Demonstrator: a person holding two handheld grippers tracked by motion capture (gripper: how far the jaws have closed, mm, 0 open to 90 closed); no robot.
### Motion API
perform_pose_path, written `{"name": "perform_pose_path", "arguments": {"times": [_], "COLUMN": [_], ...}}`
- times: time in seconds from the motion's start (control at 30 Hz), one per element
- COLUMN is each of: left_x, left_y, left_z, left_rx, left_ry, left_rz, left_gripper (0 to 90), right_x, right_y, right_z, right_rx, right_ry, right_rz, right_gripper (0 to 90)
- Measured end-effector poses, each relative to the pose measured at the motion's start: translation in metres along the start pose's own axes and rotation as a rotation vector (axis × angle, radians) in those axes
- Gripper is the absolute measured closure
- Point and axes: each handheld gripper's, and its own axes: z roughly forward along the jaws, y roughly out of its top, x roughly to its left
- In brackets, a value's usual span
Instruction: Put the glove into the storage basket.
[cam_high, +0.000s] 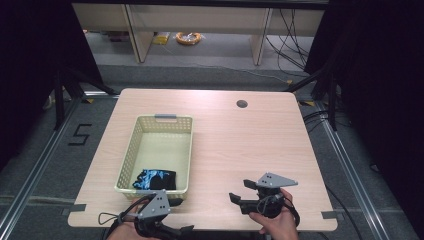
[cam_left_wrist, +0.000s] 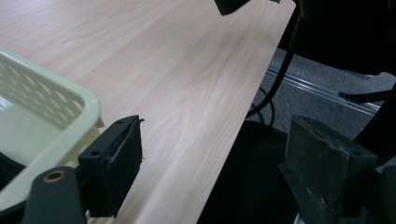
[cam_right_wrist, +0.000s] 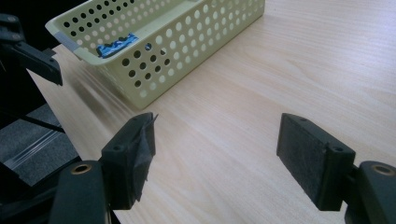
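Observation:
A pale yellow perforated basket (cam_high: 129, 150) stands left of centre on the wooden table (cam_high: 240, 145). A black and blue cloth (cam_high: 155, 179) lies inside it at the near end. My left gripper (cam_high: 181, 216) hovers at the table's front edge just in front of the basket, open, with nothing between its jaws. In the left gripper view (cam_left_wrist: 215, 135) the basket's corner (cam_left_wrist: 70, 107) is beside the left jaw. My right gripper (cam_high: 241, 191) is held over the table's near right part, pointing left, open and holding nothing. In the right gripper view (cam_right_wrist: 217, 126) it faces the basket (cam_right_wrist: 177, 46); the cloth (cam_right_wrist: 114, 45) shows through the holes.
A round cable hole (cam_high: 242, 104) sits near the table's far edge. The table's front edge (cam_left_wrist: 243, 116) drops to dark floor with cables. A jaw of the left gripper (cam_right_wrist: 39, 63) shows left of the basket. An orange cable coil (cam_high: 188, 37) lies on the floor beyond.

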Motion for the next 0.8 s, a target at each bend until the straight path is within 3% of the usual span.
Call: {"name": "perform_pose_path", "arguments": {"times": [0.07, 0.13, 0.17, 0.2, 0.23, 0.27, 0.3, 0.33, 0.4, 0.47, 0.5, 0.6, 0.63, 0.67, 0.7, 0.77, 0.8], "left_x": [-0.002, -0.002, -0.001, -0.001, -0.002, -0.001, -0.004, -0.002, -0.003, -0.003, -0.002, -0.002, 0.0, 0.0, -0.001, -0.001, -0.001], "left_y": [-0.004, -0.006, -0.006, -0.006, -0.008, -0.009, -0.012, -0.012, -0.015, -0.018, -0.019, -0.024, -0.025, -0.025, -0.028, -0.03, -0.032], "left_z": [0.004, 0.004, 0.005, 0.005, 0.005, 0.007, 0.008, 0.008, 0.01, 0.012, 0.013, 0.014, 0.014, 0.014, 0.014, 0.015, 0.016], "left_rx": [-0.007, 0.008, -0.003, 0.014, 0.033, 0.013, 0.008, 0.019, 0.026, 0.04, 0.039, 0.052, 0.068, 0.058, 0.061, 0.068, 0.074], "left_ry": [0.012, -0.001, -0.005, -0.002, -0.004, -0.009, -0.008, -0.011, -0.007, -0.008, -0.008, -0.015, 0.001, 0.0, 0.009, 0.005, 0.001], "left_rz": [0.003, 0.007, 0.027, 0.029, 0.006, 0.022, -0.017, 0.0, -0.003, -0.01, 0.009, -0.016, 0.003, 0.023, -0.001, -0.003, -0.013], "left_gripper": [17.0, 17.0, 17.0, 16.9, 16.9, 16.9, 16.9, 16.9, 17.0, 17.1, 17.2, 17.3, 17.3, 17.3, 17.3, 17.4, 17.4], "right_x": [0.001, 0.002, 0.005, 0.003, 0.005, 0.004, 0.006, 0.005, 0.006, 0.005, 0.006, 0.007, 0.01, 0.01, 0.011, 0.011, 0.011], "right_y": [-0.002, -0.004, -0.005, -0.006, -0.007, -0.008, -0.009, -0.011, -0.012, -0.014, -0.015, -0.019, -0.02, -0.021, -0.024, -0.024, -0.026], "right_z": [-0.002, -0.003, -0.004, -0.004, -0.004, -0.004, -0.005, -0.004, -0.005, -0.005, -0.006, -0.005, -0.006, -0.006, -0.006, -0.007, -0.006], "right_rx": [0.002, 0.0, 0.004, -0.003, 0.003, 0.004, 0.008, 0.004, 0.01, 0.011, 0.014, 0.012, 0.032, 0.031, 0.029, 0.047, 0.031], "right_ry": [-0.005, -0.014, 0.001, -0.003, -0.009, -0.007, -0.012, -0.006, -0.009, 0.007, -0.004, 0.005, 0.007, 0.0, 0.005, -0.009, 0.012], "right_rz": [-0.008, 0.0, 0.025, 0.002, 0.022, 0.002, 0.012, 0.0, 0.016, -0.008, -0.003, -0.008, 0.018, 0.002, 0.005, 0.0, -0.002], "right_gripper": [29.0, 28.9, 28.8, 28.8, 28.7, 28.7, 28.7, 28.4, 28.4, 28.1, 27.9, 26.8, 26.2, 25.1, 22.7, 22.0, 21.9]}}
